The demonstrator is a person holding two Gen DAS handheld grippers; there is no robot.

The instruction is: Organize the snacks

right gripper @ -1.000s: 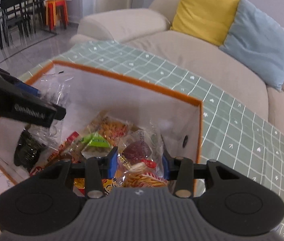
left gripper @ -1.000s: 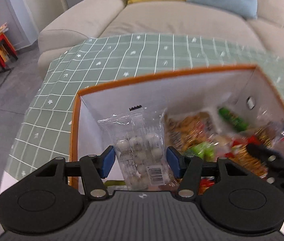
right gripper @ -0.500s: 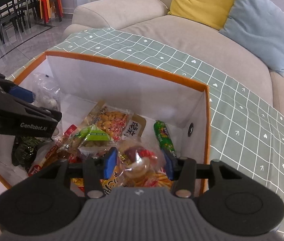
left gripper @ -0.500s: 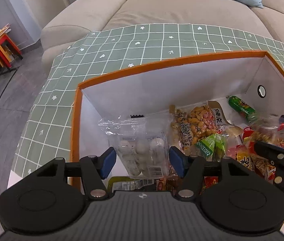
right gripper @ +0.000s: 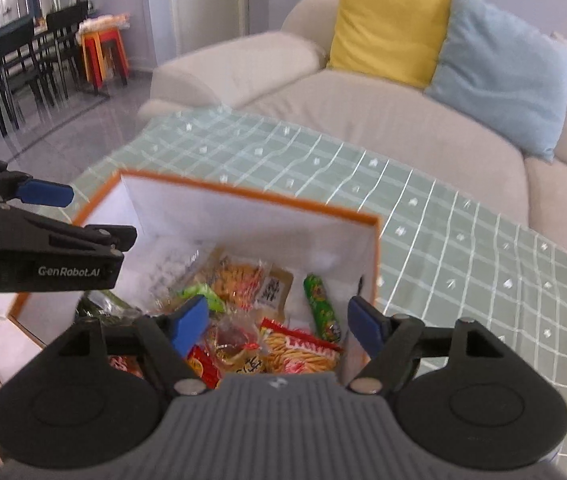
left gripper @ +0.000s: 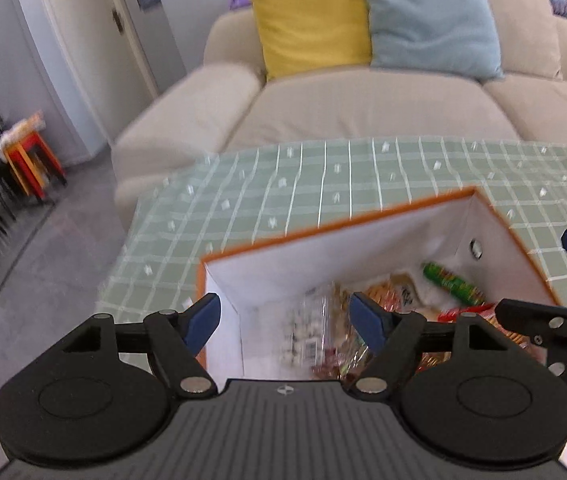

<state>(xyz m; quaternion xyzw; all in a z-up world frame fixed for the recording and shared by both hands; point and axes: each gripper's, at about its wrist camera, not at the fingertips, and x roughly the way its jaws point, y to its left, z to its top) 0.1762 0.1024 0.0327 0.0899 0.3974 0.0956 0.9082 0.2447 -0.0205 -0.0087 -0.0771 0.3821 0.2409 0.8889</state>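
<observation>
Crinkly snack packets [right gripper: 283,312] heaped in orange-rimmed box [right gripper: 243,196]; jaws apart.

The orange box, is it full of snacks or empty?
Partly full. The orange box has snack packets across its bottom, like the green tube, but its white walls rise bare well above them.
</observation>
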